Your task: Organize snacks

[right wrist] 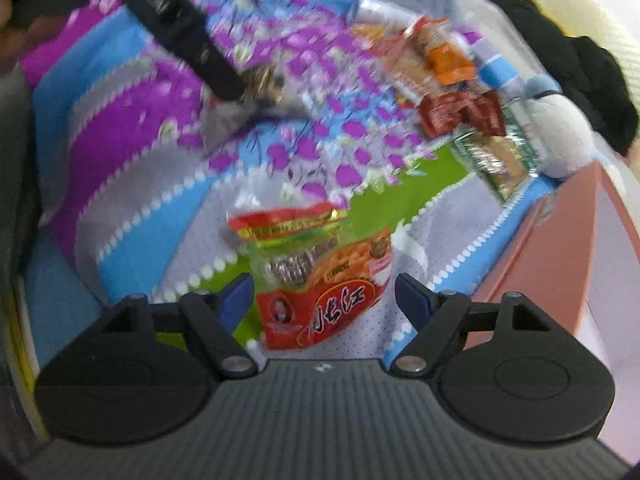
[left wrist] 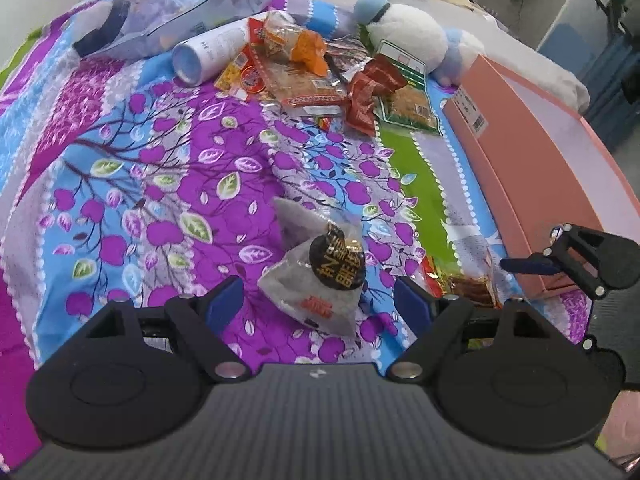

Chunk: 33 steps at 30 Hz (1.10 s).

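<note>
The left gripper (left wrist: 318, 300) has its jaws apart, a grey snack bag (left wrist: 316, 276) between them, untouched. The right gripper (right wrist: 324, 296) has its jaws apart around a red snack bag (right wrist: 320, 280) on the bed (left wrist: 160, 184).

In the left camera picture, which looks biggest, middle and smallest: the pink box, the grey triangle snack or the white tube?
1. pink box
2. grey triangle snack, though it is nearest the camera
3. white tube

Right wrist view smeared; far snack pile (right wrist: 448, 80) unreadable to me. Pink box (left wrist: 532, 184) cut off at right edge. Left view: red packet (left wrist: 468, 284) half hidden behind my left claw (left wrist: 318, 300).
</note>
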Available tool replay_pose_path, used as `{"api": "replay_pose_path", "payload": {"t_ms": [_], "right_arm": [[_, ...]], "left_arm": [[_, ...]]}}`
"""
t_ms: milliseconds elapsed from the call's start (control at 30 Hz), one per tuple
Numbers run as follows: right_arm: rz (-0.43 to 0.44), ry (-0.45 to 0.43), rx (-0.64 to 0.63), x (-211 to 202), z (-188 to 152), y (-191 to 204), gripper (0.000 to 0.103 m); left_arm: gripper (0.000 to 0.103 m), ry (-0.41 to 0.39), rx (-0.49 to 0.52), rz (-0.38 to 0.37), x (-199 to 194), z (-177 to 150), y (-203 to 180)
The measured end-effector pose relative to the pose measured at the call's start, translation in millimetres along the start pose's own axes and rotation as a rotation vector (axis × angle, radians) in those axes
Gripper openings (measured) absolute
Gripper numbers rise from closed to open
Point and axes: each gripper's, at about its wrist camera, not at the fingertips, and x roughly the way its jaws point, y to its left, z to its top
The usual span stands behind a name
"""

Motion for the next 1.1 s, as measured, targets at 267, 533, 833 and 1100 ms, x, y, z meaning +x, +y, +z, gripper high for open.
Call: {"api": "replay_pose_path", "payload": {"t_ms": [267, 533, 833, 1100], "right_arm": [[0.151, 0.161, -0.211, -1, 22, 3, 0.079], [0.185, 0.255, -0.272, 5, 38, -5, 0.079], [0.193, 0.187, -0.221, 10, 41, -20, 0.079], [0.181, 0.159, -0.172, 30, 39, -15, 0.08]], "left_arm": [[0.085, -0.008, 0.003, -0.004, 5, 6, -2], [0.085, 0.001, -0.002, 0.046, 13, 11, 5], [0.084, -0.004, -0.001, 0.033, 17, 17, 7], [0.068, 0.015, 0.069, 0.019, 39, 19, -6]]}}
